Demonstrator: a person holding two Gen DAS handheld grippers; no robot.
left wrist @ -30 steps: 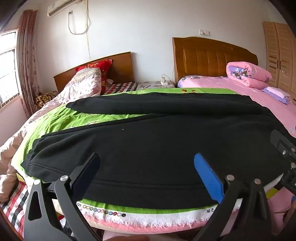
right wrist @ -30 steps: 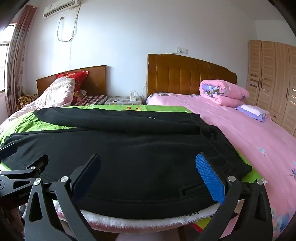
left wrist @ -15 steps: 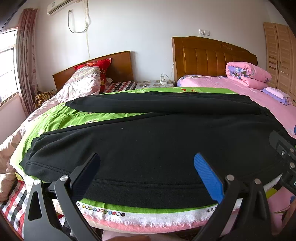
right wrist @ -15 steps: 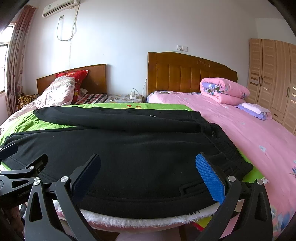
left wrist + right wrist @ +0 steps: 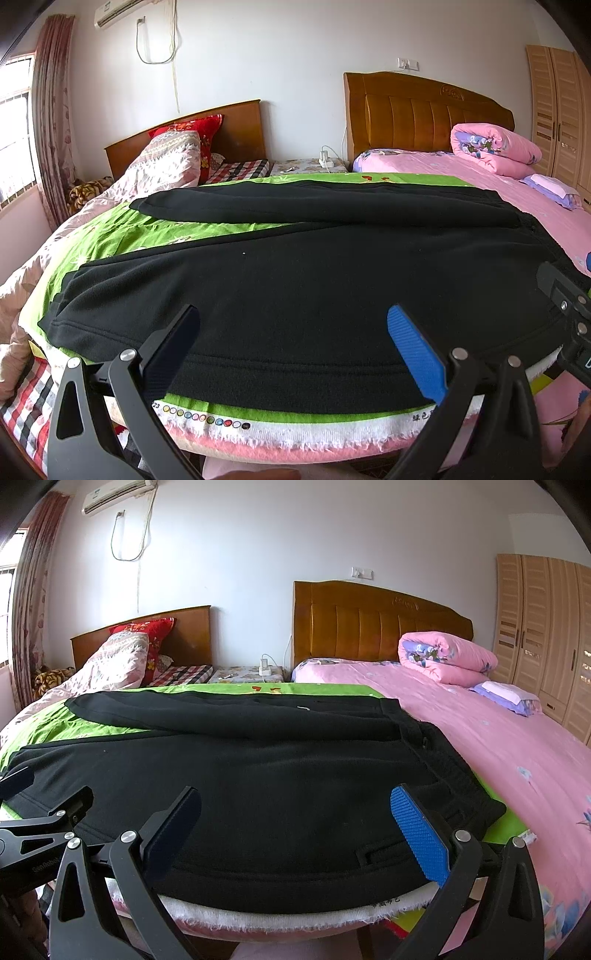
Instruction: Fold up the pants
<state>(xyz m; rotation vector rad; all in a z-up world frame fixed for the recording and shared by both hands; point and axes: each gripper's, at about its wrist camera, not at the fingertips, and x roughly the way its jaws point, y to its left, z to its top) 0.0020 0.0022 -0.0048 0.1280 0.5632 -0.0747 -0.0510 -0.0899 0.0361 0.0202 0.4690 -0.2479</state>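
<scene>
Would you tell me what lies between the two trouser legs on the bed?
A wedge of the green sheet lies bare between the far leg and the near leg of the black pants, widening leftward; the left wrist view shows it best.

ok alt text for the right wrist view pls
Black pants lie spread flat on a green cloth over a bed, legs apart. The open right gripper hovers at their near edge, holding nothing. The left gripper shows at left.
</scene>
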